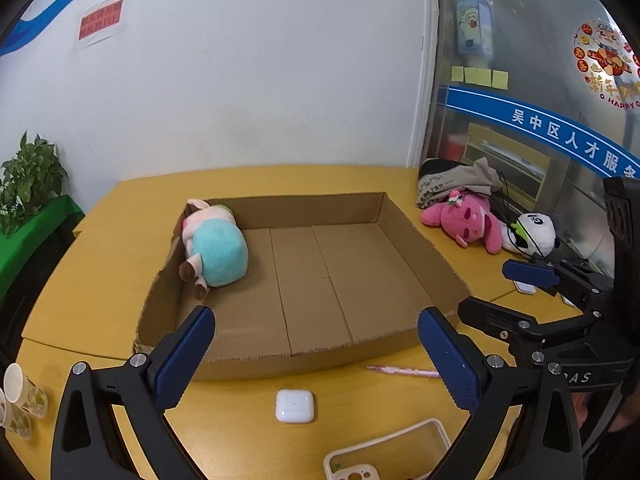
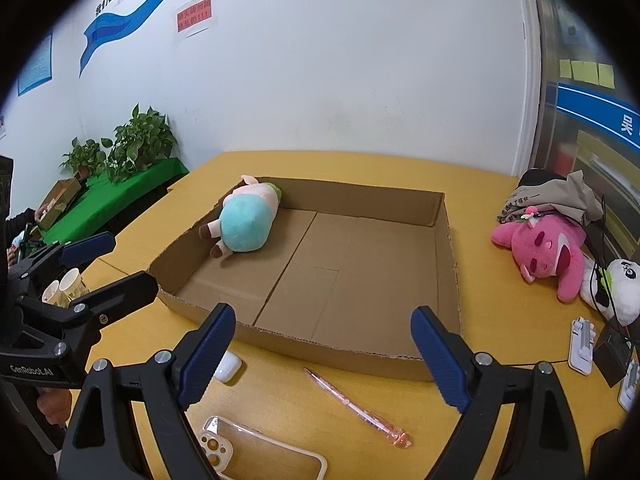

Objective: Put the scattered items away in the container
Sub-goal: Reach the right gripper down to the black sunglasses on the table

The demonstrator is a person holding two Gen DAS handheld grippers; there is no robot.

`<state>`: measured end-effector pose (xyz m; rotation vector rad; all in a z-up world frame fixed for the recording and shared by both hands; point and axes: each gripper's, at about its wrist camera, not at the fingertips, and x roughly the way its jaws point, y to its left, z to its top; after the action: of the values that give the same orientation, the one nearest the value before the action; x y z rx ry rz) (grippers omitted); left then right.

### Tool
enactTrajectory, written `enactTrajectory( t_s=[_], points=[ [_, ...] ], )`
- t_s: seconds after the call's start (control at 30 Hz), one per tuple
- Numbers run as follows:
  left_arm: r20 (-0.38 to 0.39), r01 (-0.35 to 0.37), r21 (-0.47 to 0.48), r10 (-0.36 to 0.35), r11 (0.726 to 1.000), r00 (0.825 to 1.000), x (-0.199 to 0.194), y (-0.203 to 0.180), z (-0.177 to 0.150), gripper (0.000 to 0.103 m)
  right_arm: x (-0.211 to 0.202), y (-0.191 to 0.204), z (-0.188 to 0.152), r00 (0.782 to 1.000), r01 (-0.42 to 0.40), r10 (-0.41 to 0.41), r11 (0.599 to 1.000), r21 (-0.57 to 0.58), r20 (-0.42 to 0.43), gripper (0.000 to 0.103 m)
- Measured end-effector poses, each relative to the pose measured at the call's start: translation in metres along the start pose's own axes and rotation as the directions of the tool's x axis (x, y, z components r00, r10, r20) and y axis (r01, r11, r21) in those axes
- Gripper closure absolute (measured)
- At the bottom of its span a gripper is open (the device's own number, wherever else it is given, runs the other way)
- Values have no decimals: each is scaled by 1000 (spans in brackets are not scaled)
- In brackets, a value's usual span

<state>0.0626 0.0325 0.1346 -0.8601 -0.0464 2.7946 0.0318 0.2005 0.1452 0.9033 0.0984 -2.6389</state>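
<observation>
left gripper (image 1: 316, 356): fingers spread wide, holds nothing | right gripper (image 2: 320, 354): fingers spread wide, holds nothing | cardboard box (image 1: 404, 236): on yellow table (image 1: 100, 240), teal-pink plush (image 1: 214, 246) lies inside at far-left corner | earbud case (image 1: 294, 406), pink pen (image 2: 356, 408), clear phone case (image 2: 256, 452): on table before box

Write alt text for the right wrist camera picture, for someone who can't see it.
An open right gripper hovers over a yellow table before a shallow cardboard box holding one plush pig. A pink pen, earbud case and clear phone case lie in front.
</observation>
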Motion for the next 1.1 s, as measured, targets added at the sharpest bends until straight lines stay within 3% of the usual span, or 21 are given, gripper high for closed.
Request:
enactTrajectory(
  t_s=[0.27, 0.43, 0.53, 0.63, 0.87, 0.97, 1.0, 1.07, 1.1],
  points=[
    [-116, 63, -30, -66, 998, 991, 3, 12, -39, 0, 1, 4, -32, 997, -44, 46, 999, 25, -60, 13],
    [-226, 170, -65, -180, 983, 957, -4, 9, -79, 0, 2, -1, -60, 988, -79, 83, 996, 32, -130, 13],
    [-299, 257, -96, -275, 961, 914, -13, 0, -106, 0, 1, -6, -83, 976, -105, 113, 993, 51, -185, 13],
    [-384, 345, -130, -368, 929, 847, -18, -15, -135, 0, -2, -9, -112, 951, -156, 176, 983, 96, -255, 13],
    [-540, 454, -187, -477, 871, 693, -5, -51, -181, 0, 5, -5, -178, 873, -217, 311, 938, 270, -377, 13],
    [-584, 483, -190, -494, 855, 645, 3, -64, -191, 6, 10, -3, -189, 858, -228, 351, 914, 336, -374, 14],
    [-603, 485, -188, -490, 854, 629, 6, -67, -196, 11, 11, -3, -192, 854, -235, 366, 906, 353, -371, 14],
    [-620, 491, -154, -471, 857, 628, 5, -75, -199, 14, 13, -1, -196, 845, -257, 397, 889, 380, -358, 18],
    [-624, 493, -126, -455, 861, 635, 2, -78, -199, 17, 13, -1, -197, 843, -265, 406, 885, 384, -354, 23]
  ],
)
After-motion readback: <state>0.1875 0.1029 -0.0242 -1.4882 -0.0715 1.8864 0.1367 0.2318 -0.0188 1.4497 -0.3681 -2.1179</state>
